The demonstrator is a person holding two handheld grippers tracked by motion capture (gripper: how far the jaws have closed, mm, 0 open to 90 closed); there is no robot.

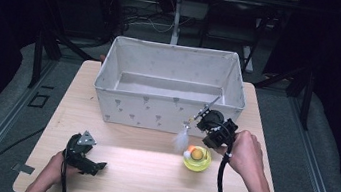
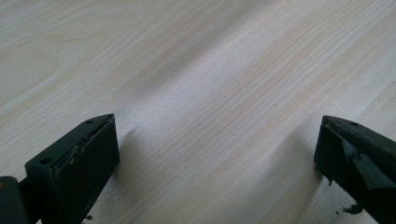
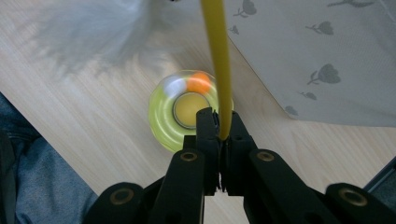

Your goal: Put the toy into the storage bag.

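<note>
High view, grasp: the right gripper (image 1: 214, 129) is clamped on a thin yellow flexible wand (image 1: 207, 110) that rises toward the near wall of the white fabric storage box with grey motifs (image 1: 170, 83); a white feather tuft (image 1: 181, 139) dangles from the wand's line beside the round yellow-green plastic base with an orange ball (image 1: 197, 158)
High view, risk: the wand looks springy, so I judge a quick swing could flick the feather tuft against the box wall or tip the base; the trailing cable could also drag across the base
High view, room: the light wooden table (image 1: 142, 173) is bare across its middle and left; the base sits near the right front, with the box wall just behind it and the table's right edge near
High view, idle hand: the left gripper (image 1: 98, 165) rests low at the front left, well apart from the toy

Left gripper view, state: the 2 black jaws stand wide apart over bare wood, holding nothing; little to snag there

Right gripper view, grasp: jaws pinched together on the wand (image 3: 218, 60), which crosses the base (image 3: 187, 112); whether wand and base join is hidden
Right gripper view, risk: the grip is at the jaw tips only, so the wand could slip or twist; the feather tuft (image 3: 93, 28) is blurred
Right gripper view, edges: the box wall (image 3: 322, 60) stands close beside the base; open wood on the other side
</note>
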